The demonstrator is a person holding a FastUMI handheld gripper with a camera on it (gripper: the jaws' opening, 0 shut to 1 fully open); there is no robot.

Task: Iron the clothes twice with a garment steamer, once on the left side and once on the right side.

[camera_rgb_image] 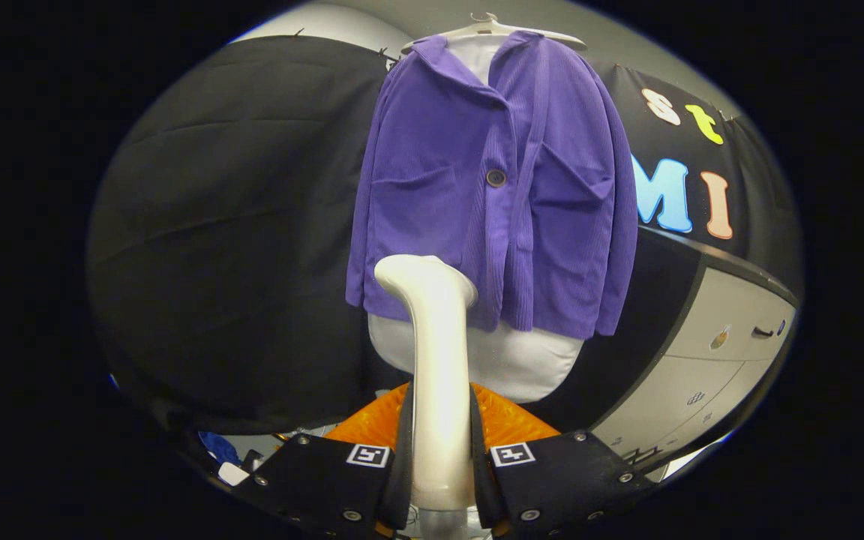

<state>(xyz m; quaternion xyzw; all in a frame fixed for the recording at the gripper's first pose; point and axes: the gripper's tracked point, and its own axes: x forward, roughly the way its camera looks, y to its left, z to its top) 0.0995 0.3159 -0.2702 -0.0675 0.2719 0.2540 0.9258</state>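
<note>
At the bottom centre of the frame, the gripper (441,465) points straight ahead, its fingers (402,450) pinching the upright handle of the white garment steamer (436,352) from both sides. The steamer's head rises to mid-frame, against the hem of the purple jacket (492,187). The jacket hangs on a white hanger (493,28) at top centre, over a white board (507,360).

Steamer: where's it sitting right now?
In the gripper view, the steamer stands upright, clamped between the tool's fingers, its head at the purple jacket's lower hem, left of the button line.
</note>
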